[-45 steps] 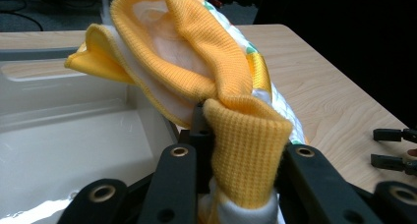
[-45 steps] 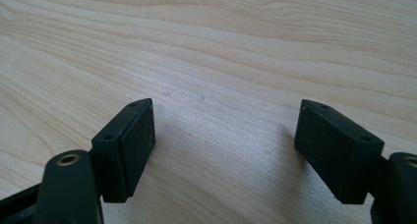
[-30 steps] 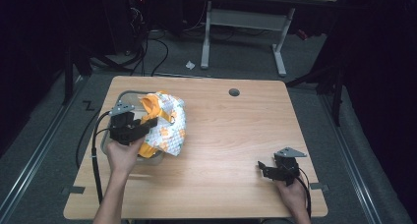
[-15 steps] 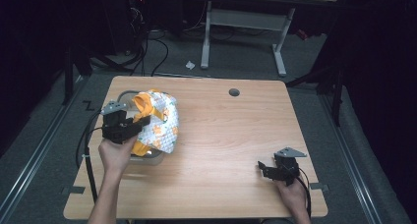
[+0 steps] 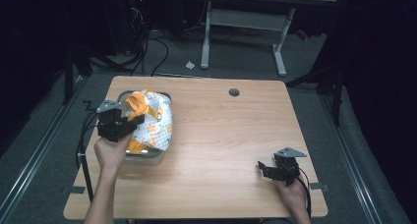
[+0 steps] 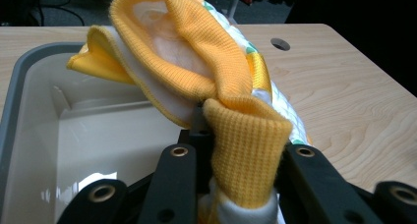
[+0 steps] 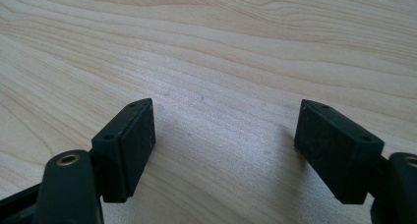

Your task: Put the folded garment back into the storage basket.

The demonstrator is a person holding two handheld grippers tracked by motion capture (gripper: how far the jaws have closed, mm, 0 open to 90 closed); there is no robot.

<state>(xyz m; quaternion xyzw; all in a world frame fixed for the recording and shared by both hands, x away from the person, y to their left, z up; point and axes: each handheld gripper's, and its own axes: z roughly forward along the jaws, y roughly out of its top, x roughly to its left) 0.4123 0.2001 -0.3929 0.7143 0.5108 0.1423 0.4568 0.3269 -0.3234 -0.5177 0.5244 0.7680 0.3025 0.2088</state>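
The table (image 5: 236, 135) is lit brightly from above while its surroundings are left nearly black, and the nearest jaws are rendered soft and blurred.

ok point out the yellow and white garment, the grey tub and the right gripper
yellow and white garment (image 6: 196, 52): left gripper view, on the yellow ribbed cuff held up over the tub
grey tub (image 6: 29, 81): left gripper view, on its left rim
right gripper (image 7: 223, 135): right gripper view, midway between its open fingers over bare table

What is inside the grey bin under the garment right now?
In the left gripper view, the grey bin shows a bare pale floor and walls. The yellow-and-white garment, clamped in the left claw, hangs over its right part, hiding whatever lies beneath.
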